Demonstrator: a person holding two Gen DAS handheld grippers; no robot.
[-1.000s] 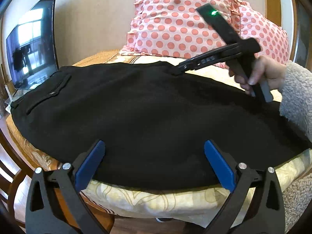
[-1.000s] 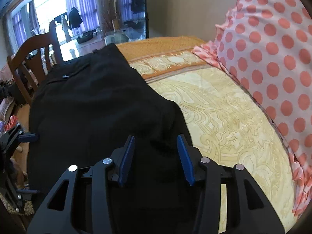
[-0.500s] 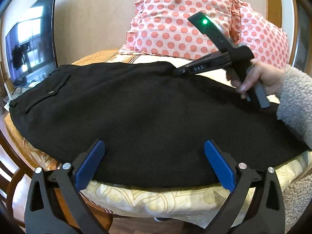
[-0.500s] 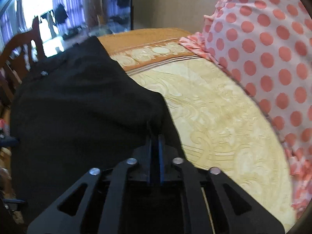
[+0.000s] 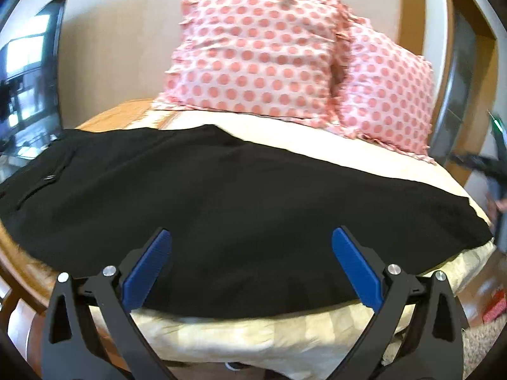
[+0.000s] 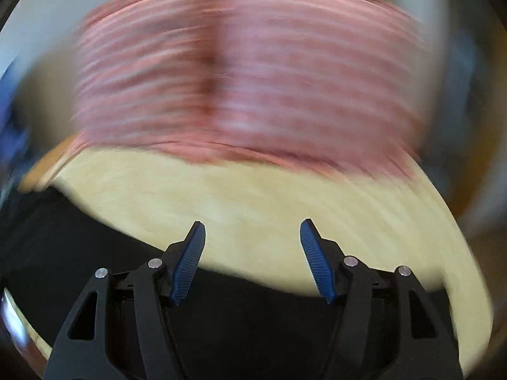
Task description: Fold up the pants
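Observation:
Black pants (image 5: 221, 196) lie flat across the yellow bed cover, waistband and button pocket at the far left, leg end at the right edge. My left gripper (image 5: 252, 243) is open and empty, hovering over the pants' near edge. My right gripper (image 6: 252, 231) is open and empty above the far edge of the pants (image 6: 95, 253); its view is heavily motion-blurred. In the left wrist view the right gripper shows only as a dark shape at the far right (image 5: 494, 164).
Two pink polka-dot pillows (image 5: 259, 57) stand against the wall behind the bed cover (image 5: 317, 145). A TV screen (image 5: 28, 85) is at the left. The bed's near edge (image 5: 253, 338) drops off below the left gripper. A wooden door frame (image 5: 421, 31) is at the right.
The right gripper had shut on the pants' far edge half a second ago; it has since opened, let go and swung quickly to the right. The left gripper stayed open, camera tilted slightly.

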